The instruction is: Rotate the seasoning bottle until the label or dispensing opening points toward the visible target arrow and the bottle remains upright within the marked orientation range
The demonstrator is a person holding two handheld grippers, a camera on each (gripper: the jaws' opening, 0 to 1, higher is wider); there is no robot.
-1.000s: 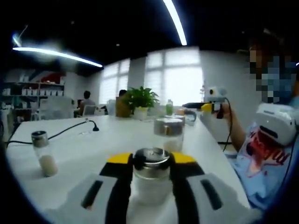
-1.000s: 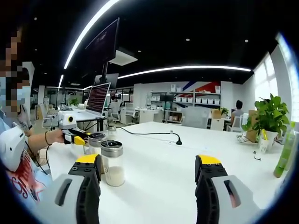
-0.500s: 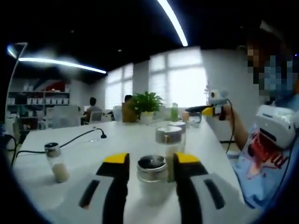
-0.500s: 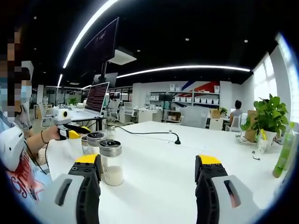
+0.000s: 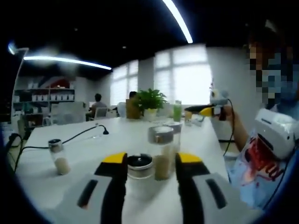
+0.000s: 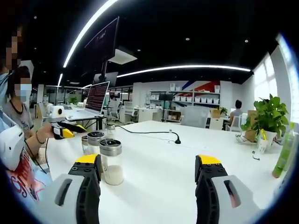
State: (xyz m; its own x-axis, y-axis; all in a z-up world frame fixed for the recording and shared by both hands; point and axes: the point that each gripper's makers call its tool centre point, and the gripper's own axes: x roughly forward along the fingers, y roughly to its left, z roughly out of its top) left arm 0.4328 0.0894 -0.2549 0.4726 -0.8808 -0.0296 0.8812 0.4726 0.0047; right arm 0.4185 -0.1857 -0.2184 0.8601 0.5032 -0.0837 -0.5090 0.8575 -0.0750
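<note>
A seasoning bottle (image 5: 139,167) with a metal cap stands upright on the white table (image 5: 88,151), in line with the gap of my left gripper (image 5: 152,161). Its jaws are open and clear of the cap. Two more capped bottles (image 5: 161,145) stand just behind it. A small one (image 5: 58,156) stands apart at the left. In the right gripper view, a capped bottle (image 6: 111,161) of white powder stands beside the left jaw of my right gripper (image 6: 148,163), which is wide open and holds nothing. The left gripper (image 6: 65,132) hovers off the bottles (image 6: 95,142) behind.
A person in a printed shirt (image 5: 261,158) holds the right gripper (image 5: 194,108) over the table's far right. A black cable (image 6: 149,133) crosses the table. A potted plant (image 6: 268,116) and a green bottle (image 6: 284,154) stand at the far end. A laptop (image 6: 98,98) sits beyond.
My left gripper let go of the bottle, its jaws spread, and it drew back and up from the bottle cluster. The right gripper stayed still.
</note>
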